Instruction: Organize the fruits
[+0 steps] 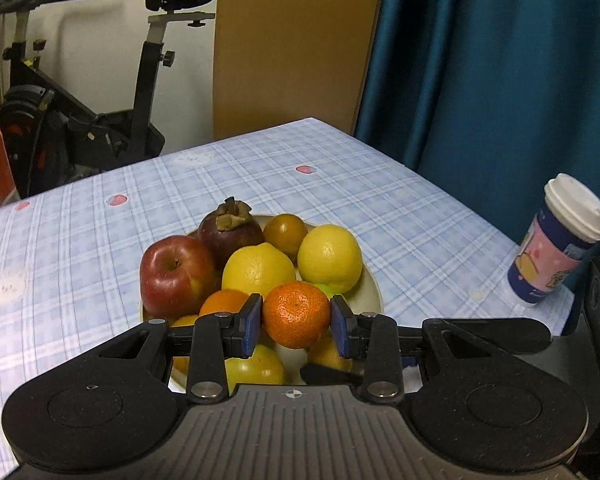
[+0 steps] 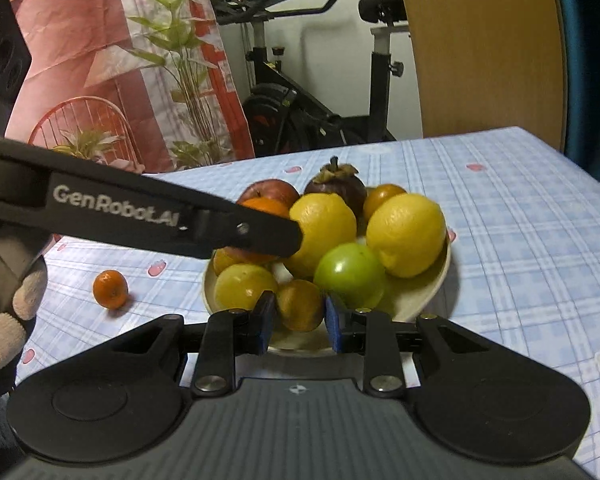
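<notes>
Two grippers each hold a small orange fruit over the full plate (image 1: 374,292).

The left gripper (image 1: 296,322) squeezes a mandarin (image 1: 296,314), and the right gripper (image 2: 300,320) pinches a darker little fruit (image 2: 300,306), probably to add them to the pile. The plate is crowded, with little room near its rim. One mandarin on the cloth (image 2: 110,289) waits alone; the table (image 1: 380,184) has lots of open space.
</notes>
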Tool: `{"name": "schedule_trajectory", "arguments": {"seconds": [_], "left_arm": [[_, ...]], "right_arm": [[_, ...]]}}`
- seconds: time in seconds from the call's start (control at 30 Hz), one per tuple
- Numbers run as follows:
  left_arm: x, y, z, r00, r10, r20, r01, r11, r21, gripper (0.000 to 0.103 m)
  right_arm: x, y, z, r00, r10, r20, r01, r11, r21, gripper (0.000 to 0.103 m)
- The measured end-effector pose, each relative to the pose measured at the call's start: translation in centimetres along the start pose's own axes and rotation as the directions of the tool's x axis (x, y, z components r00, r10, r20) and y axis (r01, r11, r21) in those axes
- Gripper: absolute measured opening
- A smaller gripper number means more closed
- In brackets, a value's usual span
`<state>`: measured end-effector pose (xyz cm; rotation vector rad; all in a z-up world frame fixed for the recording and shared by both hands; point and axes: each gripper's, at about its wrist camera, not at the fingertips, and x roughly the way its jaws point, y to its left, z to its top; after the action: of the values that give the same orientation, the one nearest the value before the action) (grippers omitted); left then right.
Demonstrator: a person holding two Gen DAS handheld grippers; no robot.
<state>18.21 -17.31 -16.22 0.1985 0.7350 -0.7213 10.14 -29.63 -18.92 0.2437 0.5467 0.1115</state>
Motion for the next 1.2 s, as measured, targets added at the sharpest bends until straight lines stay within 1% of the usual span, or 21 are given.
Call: {"name": "schedule_trajectory", "arguments": {"seconds": [0.13,0.2,0.27,0.47,0.63,0.83,0.97,1.07,1.2], "left_arm": [[0.6,0.0,0.2,1.000,0.012,-0.005,-0.012,1.000,0.009,0.038],[0.7,-0.3,0.3,1.000,0.020,-0.007,-0.020,0.999,0.027,0.038],[0.9,-0.4,0.4,1.000,0.024,-0.010,-0.024,0.999,0.037,0.038],[1.1,-0.1,0.5,1.000,0.023,-0.013,-0.023,0.999,0.029,0.039],[0.8,0.2,0.8,1.000,0.029,0.007,-0.029,1.000,0.011,0.039],[-1.2,1.9,1.4,0.998,0.041,0.049,-0.038,0.998,-0.057,0.040],[-3.3,4.3,1.2,0.996,0.050,0.077,-0.041,0.992,-0.116,0.040],[-5.1,6.7,0.7,0.993,0.079,0.089,-0.061,0.981,-0.184,0.040],[-7.5,10.2,-0.5,0.987,0.136,0.088,-0.110,0.960,-0.257,0.040]], "right_arm": [[0.3,-0.1,-0.2,1.000,0.002,-0.016,-0.002,1.000,0.007,0.029],[0.4,-0.1,-0.1,1.000,0.003,-0.020,-0.002,1.000,0.009,0.031],[0.4,-0.1,-0.1,1.000,0.001,-0.021,-0.001,1.000,0.010,0.031],[0.4,0.0,-0.2,1.000,-0.003,-0.024,0.003,1.000,0.010,0.031],[0.5,0.0,-0.1,1.000,-0.005,-0.024,0.005,1.000,0.005,0.032],[0.4,0.2,-0.1,1.000,-0.005,-0.014,0.005,1.000,-0.004,0.032],[-0.1,0.8,-0.1,1.000,-0.008,0.021,0.008,1.000,-0.028,0.034],[-0.8,1.4,0.0,0.998,-0.006,0.068,0.009,0.999,-0.053,0.039],[-1.3,2.3,0.2,0.993,0.018,0.117,-0.009,0.997,-0.081,0.039]]}}
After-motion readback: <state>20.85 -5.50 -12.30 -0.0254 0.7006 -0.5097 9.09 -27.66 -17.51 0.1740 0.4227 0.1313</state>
